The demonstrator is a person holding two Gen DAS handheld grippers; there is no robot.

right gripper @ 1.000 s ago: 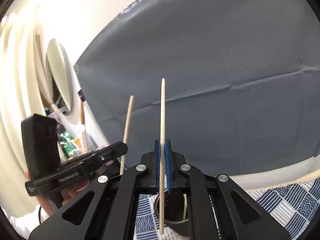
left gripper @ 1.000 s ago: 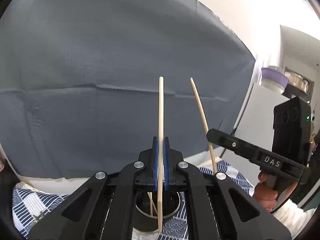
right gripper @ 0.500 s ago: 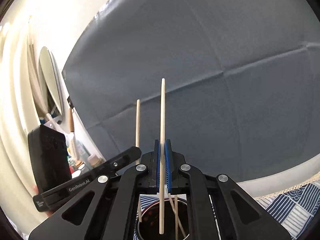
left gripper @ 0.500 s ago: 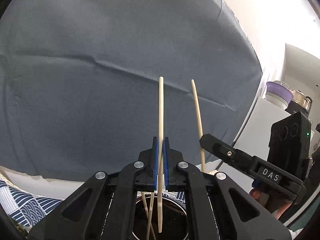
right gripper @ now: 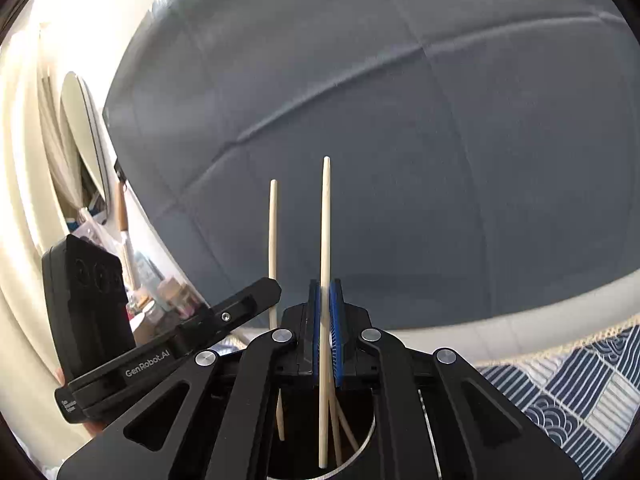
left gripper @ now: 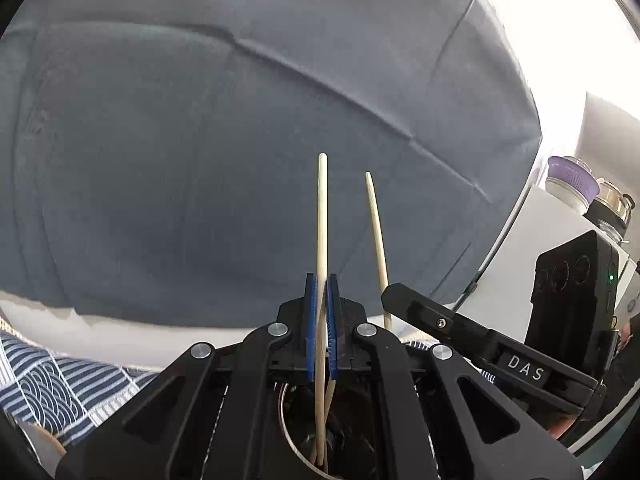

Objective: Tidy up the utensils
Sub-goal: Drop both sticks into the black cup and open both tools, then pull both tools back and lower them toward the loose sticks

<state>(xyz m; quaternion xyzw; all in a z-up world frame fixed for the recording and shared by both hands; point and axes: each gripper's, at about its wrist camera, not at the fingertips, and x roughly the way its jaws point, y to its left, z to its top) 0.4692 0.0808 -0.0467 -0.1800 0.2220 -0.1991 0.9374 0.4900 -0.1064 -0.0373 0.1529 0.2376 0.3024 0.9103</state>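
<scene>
Two grippers each pinch one upright chopstick — the left gripper (left gripper: 321, 320) clamps a chopstick (left gripper: 322, 220), the right gripper (right gripper: 326, 324) clamps another chopstick (right gripper: 325, 240). Both lower ends reach inside a round metal holder (right gripper: 366, 446) standing on a blue patterned cloth (right gripper: 580, 392).

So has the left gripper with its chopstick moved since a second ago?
Yes. The left gripper has gone down: its chopstick tip hung above the holder rim, and now it reaches deep inside, with the holder's mouth much nearer.
</scene>
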